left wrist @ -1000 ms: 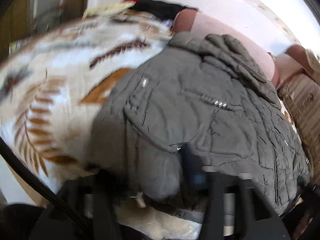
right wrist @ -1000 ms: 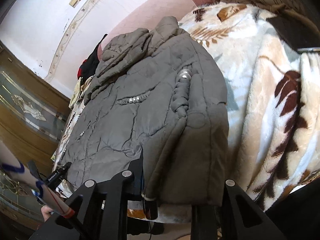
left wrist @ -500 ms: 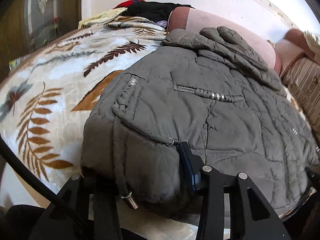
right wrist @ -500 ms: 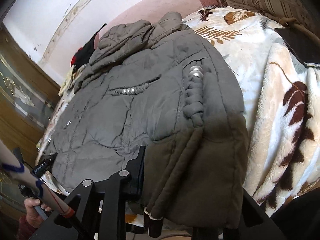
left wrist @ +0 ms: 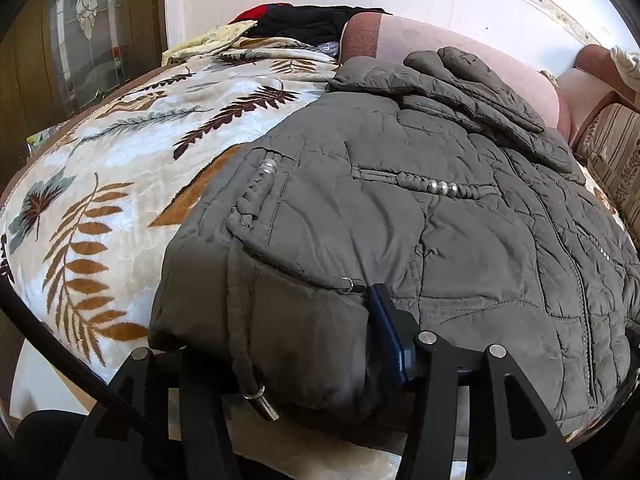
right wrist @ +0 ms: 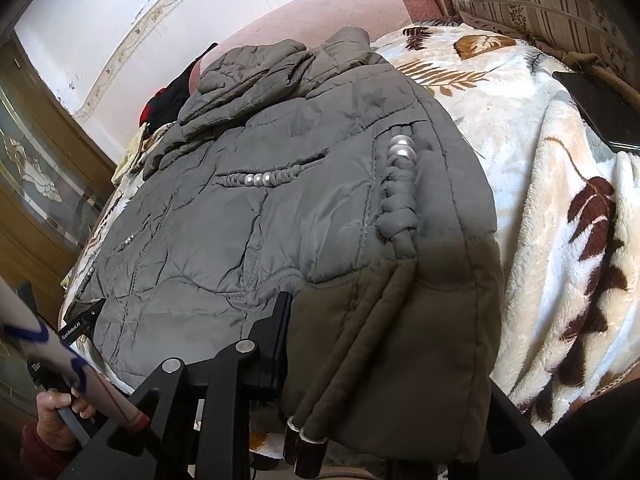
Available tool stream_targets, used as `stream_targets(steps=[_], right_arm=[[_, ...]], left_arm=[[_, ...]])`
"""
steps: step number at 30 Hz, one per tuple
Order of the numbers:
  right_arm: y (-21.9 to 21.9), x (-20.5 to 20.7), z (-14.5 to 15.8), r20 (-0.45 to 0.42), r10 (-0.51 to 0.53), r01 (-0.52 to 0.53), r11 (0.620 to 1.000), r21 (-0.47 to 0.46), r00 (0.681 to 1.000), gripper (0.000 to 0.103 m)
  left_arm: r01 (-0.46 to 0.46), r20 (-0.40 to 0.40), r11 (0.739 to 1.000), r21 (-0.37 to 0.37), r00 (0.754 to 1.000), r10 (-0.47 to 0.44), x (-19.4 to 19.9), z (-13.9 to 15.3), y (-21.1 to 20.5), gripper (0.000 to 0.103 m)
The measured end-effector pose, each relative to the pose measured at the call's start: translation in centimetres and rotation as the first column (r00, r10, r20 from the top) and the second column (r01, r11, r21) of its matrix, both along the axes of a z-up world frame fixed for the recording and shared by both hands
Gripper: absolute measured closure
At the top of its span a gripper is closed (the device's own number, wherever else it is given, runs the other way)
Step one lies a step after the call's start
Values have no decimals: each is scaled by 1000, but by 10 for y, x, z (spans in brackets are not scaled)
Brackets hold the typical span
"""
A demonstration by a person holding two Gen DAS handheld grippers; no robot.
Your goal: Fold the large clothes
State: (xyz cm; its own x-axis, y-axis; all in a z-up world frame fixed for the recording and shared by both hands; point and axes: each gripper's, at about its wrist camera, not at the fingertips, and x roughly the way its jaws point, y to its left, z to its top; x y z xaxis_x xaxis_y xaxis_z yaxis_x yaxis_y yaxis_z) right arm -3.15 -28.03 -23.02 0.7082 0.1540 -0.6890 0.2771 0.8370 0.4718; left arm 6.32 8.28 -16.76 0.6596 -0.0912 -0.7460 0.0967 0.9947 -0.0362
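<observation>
Left gripper (left wrist: 280,332) fingers reopening around jacket (left wrist: 400,220) hem, right gripper (right wrist: 384,360) clamped on hem, hand (right wrist: 60,412) only in right view.

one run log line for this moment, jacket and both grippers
item: grey quilted jacket flat on leaf-print blanket | left gripper: hem between fingers, just reopening | right gripper: shut on hem corner

The padded grey jacket (left wrist: 400,220) covers the middle of the bed; open leaf-patterned blanket (left wrist: 120,184) lies free on either side. Beyond it the pink headboard (left wrist: 460,52) and a heap of dark clothes (left wrist: 312,20) block passage.
</observation>
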Motion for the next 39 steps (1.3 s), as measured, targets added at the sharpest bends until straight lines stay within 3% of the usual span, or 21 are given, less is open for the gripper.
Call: stream_targets(steps=[7,13,19,39], right_arm=[[0,-6,8,36,-1,2,1000,-9,999,82],[1,-9,17,75,-2,5,999,-37,997,85],[3,-16,31,120,-2,11,997,-74,993,85],[7,-22,37,130,-13,28,993,-115,991,85]], left_arm=[[24,27,1000,-9,999,-24,-4,6,-1,74],[43,84,998,39,995,-46,-11,14,-10,82],[51,133,994,95,989,-63,-19,20,-19,84],[50,155,992,115,986,-68,-27,25,-19,84]])
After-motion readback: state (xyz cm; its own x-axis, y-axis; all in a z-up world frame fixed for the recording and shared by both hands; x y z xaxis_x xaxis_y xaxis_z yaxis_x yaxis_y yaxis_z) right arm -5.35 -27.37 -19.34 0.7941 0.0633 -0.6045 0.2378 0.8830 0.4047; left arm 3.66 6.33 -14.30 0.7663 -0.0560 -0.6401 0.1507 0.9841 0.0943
